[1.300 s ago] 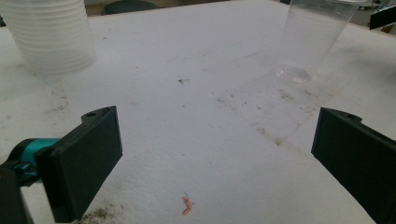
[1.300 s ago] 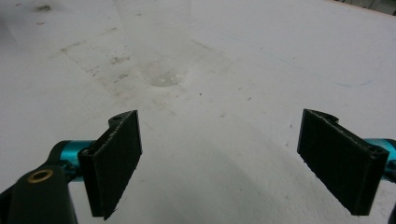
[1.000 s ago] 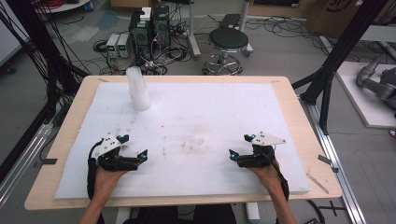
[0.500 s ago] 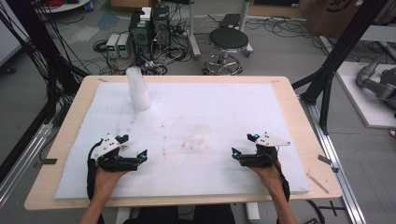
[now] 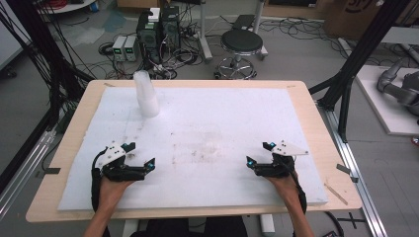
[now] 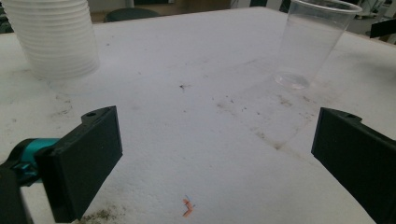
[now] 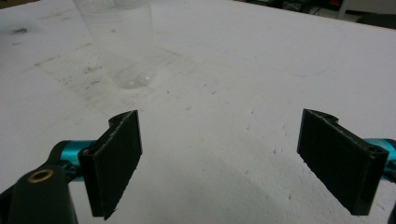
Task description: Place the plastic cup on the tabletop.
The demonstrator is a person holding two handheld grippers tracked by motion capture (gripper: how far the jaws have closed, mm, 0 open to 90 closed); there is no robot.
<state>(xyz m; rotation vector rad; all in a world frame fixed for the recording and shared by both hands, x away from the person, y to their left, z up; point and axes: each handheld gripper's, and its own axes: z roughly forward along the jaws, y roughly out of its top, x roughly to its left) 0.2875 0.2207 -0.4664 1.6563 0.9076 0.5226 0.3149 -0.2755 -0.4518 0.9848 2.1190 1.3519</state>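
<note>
Left gripper (image 5: 140, 155): jaws wide apart, nothing between them, resting low on the white foam sheet (image 5: 222, 118). Right gripper (image 5: 258, 153): jaws likewise spread, gripping nothing, also low on the foam.

Left gripper view: just ahead of the jaws, a small orange fleck (image 6: 187, 207) on the foam. Farther ahead and to the right stands a single clear cup (image 6: 314, 42), upright, rim open, base thick and glassy. Ahead and to the left, a stack of cups (image 6: 53, 35), milky, its rims forming close rings.

Right gripper view: the same clear cup (image 7: 122, 44) ahead and to the left of the jaws, walls nearly invisible, base showing as a pale round disc on the foam. Its rim is cut off by the frame top.

High view: the single cup is too transparent to make out between the two grippers; dark smudges (image 5: 197, 153) mark the foam there. The stack (image 5: 145, 94) stands well beyond the left gripper, near the sheet's far edge, upright. Beyond the table (image 5: 309, 106), a stool (image 5: 241, 43) and electronics boxes (image 5: 157, 29) on the floor.
</note>
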